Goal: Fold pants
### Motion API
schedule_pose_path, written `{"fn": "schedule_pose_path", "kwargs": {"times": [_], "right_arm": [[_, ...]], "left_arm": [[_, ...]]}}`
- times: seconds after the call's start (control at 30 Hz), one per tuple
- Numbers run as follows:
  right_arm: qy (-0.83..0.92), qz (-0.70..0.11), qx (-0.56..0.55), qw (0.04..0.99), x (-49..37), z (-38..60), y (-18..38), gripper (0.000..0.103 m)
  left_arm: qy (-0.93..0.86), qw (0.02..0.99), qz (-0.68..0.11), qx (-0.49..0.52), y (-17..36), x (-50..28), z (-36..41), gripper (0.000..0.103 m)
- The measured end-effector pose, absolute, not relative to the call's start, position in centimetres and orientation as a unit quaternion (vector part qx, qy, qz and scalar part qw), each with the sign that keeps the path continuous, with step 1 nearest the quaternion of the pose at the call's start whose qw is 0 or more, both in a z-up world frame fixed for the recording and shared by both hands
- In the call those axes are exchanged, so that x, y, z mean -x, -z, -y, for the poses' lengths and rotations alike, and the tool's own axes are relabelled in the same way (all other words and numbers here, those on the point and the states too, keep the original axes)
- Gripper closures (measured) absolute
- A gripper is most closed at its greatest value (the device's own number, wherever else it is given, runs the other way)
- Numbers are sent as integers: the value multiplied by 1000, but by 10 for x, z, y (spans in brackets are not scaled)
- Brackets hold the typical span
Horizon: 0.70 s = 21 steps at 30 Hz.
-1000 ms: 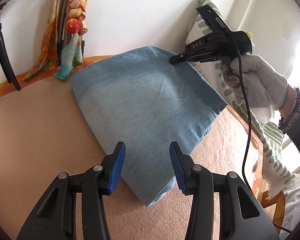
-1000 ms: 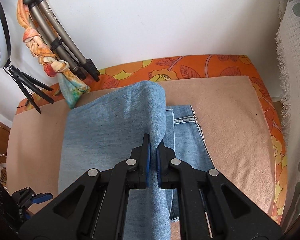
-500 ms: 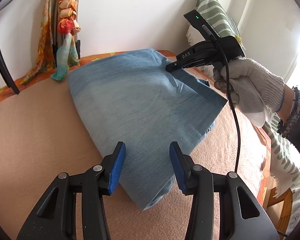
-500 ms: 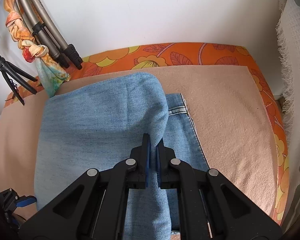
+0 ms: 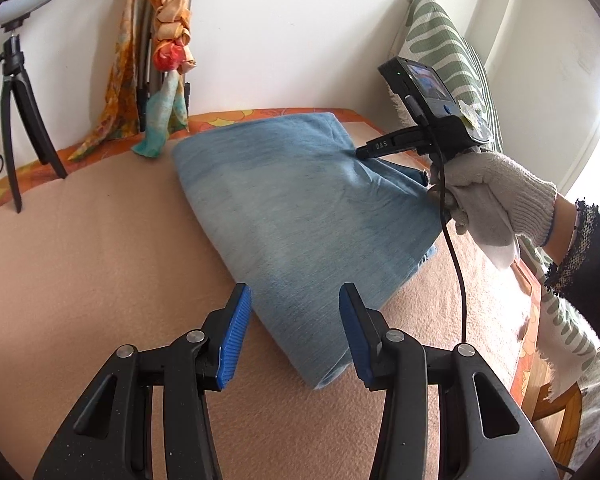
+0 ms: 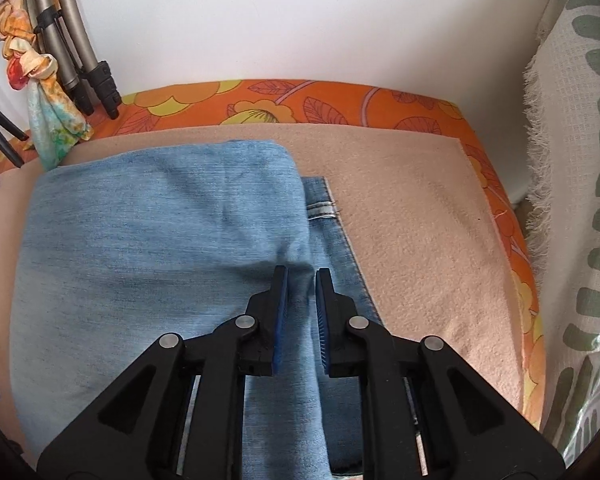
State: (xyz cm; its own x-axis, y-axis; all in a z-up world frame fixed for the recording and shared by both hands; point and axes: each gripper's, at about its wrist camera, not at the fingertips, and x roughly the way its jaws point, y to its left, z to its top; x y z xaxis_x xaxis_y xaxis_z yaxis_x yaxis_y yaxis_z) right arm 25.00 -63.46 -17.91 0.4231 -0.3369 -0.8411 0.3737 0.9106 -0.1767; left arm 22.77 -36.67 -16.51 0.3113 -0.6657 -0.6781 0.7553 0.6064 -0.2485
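Denim — the folded light-blue pants lie on the peach blanket, long axis running away from you. Your right gripper has just been opening, a fold ridge between its pads; your left gripper gapes empty over the near corner.

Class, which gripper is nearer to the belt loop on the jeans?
Right. The right gripper straddles the denim fold just below the belt loop; the left gripper hovers open over the jeans' opposite end.
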Motion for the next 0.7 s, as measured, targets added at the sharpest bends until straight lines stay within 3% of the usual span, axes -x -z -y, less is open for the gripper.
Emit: {"fn": "schedule_pose_path", "kwargs": {"times": [0.1,0.2,0.27,0.4,0.63,0.7], "right_arm": [[223,-476,-58,849,-232,641,167,88],[224,-450,-102,858,-206,637,149,75],[218,-433,-132,864,-187,630,138,61],[204,-417,-168,870,-155,607,118,54],[181,-373,-223,882,-110,582,94,14],[179,-368,-246,879,-102,584,100,12]], "left_arm": [[433,813,-385,-50,157,-228,350,59],[426,821,-378,-41,146,-226,330,56],[421,828,-369,-29,135,-225,314,53],[419,830,-368,4,119,-224,279,49],[454,801,-388,30,100,-233,259,41],[464,792,-395,38,100,-237,264,36]]}}
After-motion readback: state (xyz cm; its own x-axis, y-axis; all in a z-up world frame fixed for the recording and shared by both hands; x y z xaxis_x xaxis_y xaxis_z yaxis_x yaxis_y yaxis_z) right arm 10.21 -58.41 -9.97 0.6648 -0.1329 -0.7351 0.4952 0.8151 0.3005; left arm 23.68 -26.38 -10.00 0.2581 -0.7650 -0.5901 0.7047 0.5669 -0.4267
